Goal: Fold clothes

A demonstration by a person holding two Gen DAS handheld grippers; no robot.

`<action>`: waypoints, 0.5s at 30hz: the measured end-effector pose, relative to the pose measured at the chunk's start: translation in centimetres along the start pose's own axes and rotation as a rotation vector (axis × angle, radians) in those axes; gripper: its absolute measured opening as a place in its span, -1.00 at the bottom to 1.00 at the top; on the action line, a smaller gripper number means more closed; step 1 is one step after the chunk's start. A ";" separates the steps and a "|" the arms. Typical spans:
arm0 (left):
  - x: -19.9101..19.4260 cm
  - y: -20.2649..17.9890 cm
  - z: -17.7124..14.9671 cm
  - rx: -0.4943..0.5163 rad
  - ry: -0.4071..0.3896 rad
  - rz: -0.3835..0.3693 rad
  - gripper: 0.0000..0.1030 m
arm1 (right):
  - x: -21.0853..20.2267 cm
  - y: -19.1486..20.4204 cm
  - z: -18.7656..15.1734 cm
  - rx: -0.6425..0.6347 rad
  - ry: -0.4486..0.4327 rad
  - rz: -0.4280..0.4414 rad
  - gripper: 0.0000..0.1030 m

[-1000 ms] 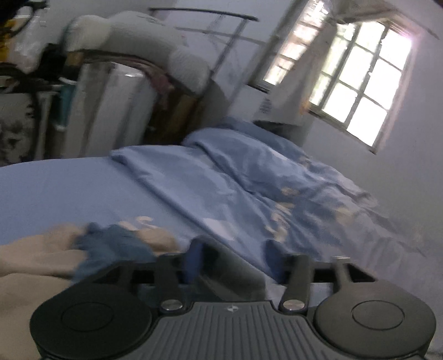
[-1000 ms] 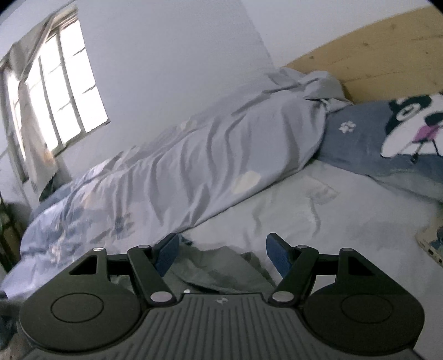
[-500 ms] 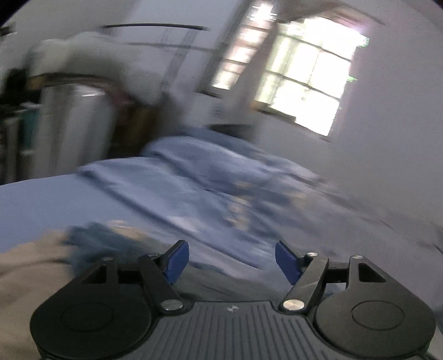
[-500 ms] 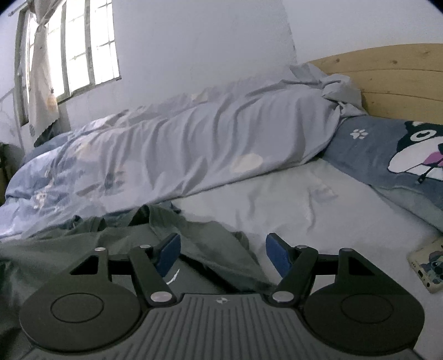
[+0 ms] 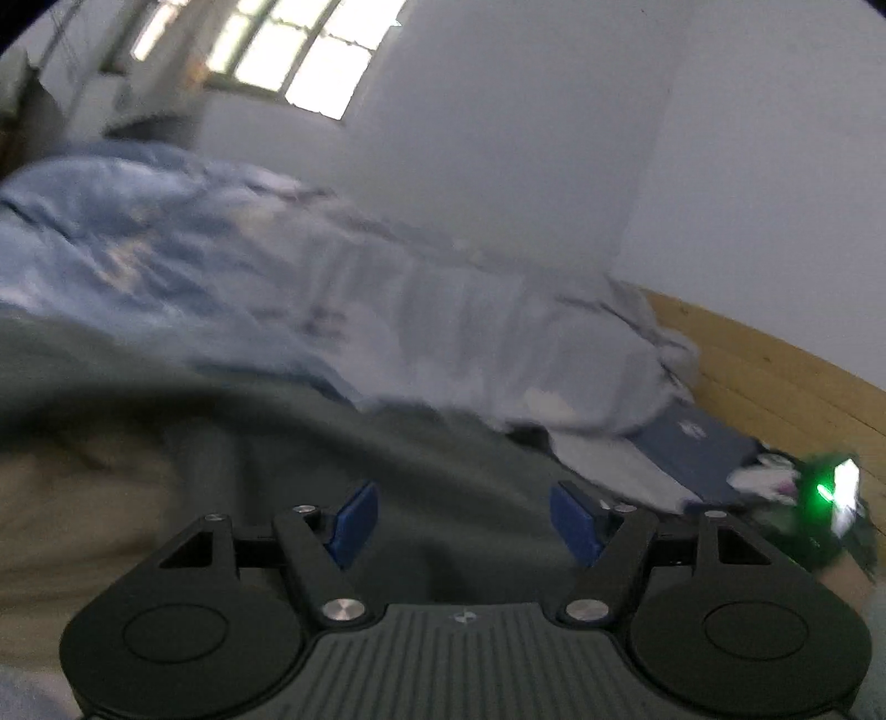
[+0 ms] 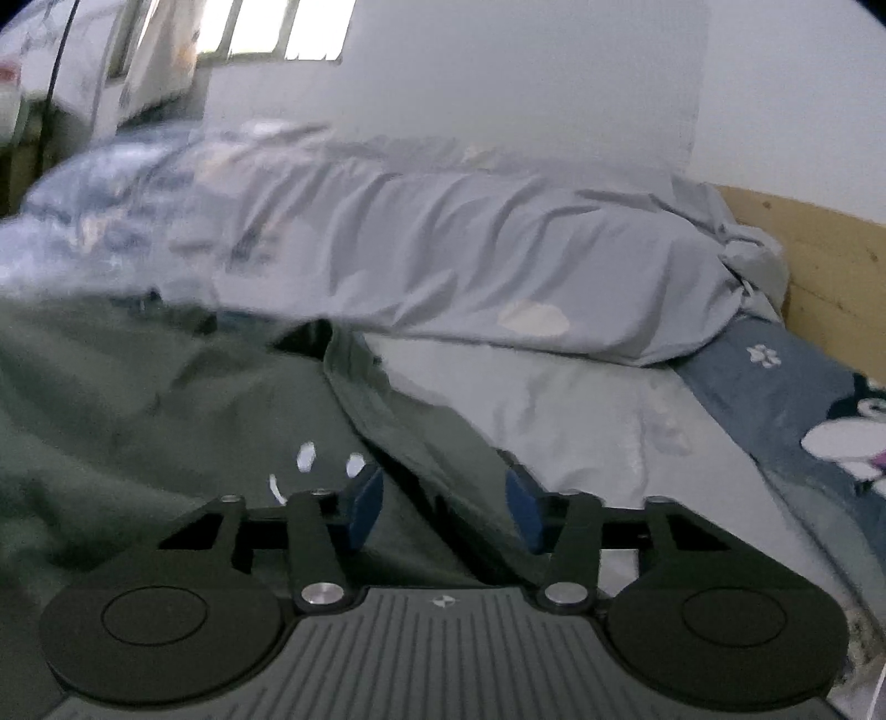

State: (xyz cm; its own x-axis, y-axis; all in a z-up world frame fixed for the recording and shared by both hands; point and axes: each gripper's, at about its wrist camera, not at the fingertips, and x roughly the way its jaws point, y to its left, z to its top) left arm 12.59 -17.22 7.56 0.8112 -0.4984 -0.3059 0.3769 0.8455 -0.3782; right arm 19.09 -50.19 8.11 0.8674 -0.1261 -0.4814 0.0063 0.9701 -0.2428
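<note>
A dark grey-green garment (image 6: 138, 399) with a small white print (image 6: 304, 457) lies spread on the bed; it also shows in the left wrist view (image 5: 354, 443). My right gripper (image 6: 443, 501) is open, low over the garment's folded right edge, with cloth between its blue pads (image 6: 362, 498). My left gripper (image 5: 465, 520) is open and empty, just above the garment. A beige cloth (image 5: 66, 498) lies at the left under the garment's edge. The left view is blurred.
A rumpled light-blue duvet (image 6: 443, 249) runs along the wall side of the bed. A dark blue cartoon pillow (image 6: 819, 421) lies by the wooden headboard (image 6: 830, 260). A pale sheet (image 6: 581, 421) lies right of the garment. A window (image 5: 310, 50) is at upper left.
Both grippers have swung right and dropped toward the garment, which now fills the lower part of each view. The left gripper has opened from nearly shut. The right jaws have narrowed slightly.
</note>
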 end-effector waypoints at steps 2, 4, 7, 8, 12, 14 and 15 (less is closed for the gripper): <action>1.1 -0.1 -1.5 0.001 0.049 -0.036 0.33 | 0.7 0.5 -0.3 -0.026 0.025 -0.010 -0.32; 1.8 0.0 -2.6 0.030 0.075 -0.041 0.33 | 1.2 0.9 -0.4 -0.050 0.037 -0.022 -0.56; 3.0 0.6 -3.4 0.041 0.093 -0.020 0.33 | 1.1 0.5 -0.3 -0.029 0.030 -0.047 -0.84; 3.3 0.9 -3.6 0.032 0.100 -0.014 0.33 | 0.9 0.1 -0.2 -0.004 0.018 -0.059 -0.86; 3.5 1.7 -3.6 -0.018 0.103 -0.012 0.33 | -1.0 -3.8 0.7 0.197 -0.064 -0.115 -0.95; 3.5 1.9 -3.6 -0.028 0.105 -0.013 0.33 | -2.0 -6.3 0.7 0.303 -0.097 -0.173 -0.96; 3.5 1.9 -3.5 -0.030 0.109 -0.012 0.33 | -2.3 -7.7 0.3 0.360 -0.100 -0.215 -0.97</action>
State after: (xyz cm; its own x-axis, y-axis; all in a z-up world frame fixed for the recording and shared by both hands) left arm 14.61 -18.05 2.68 0.7530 -0.5273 -0.3936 0.3708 0.8342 -0.4082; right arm 17.18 -57.27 11.37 0.8711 -0.3300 -0.3636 0.3503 0.9366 -0.0109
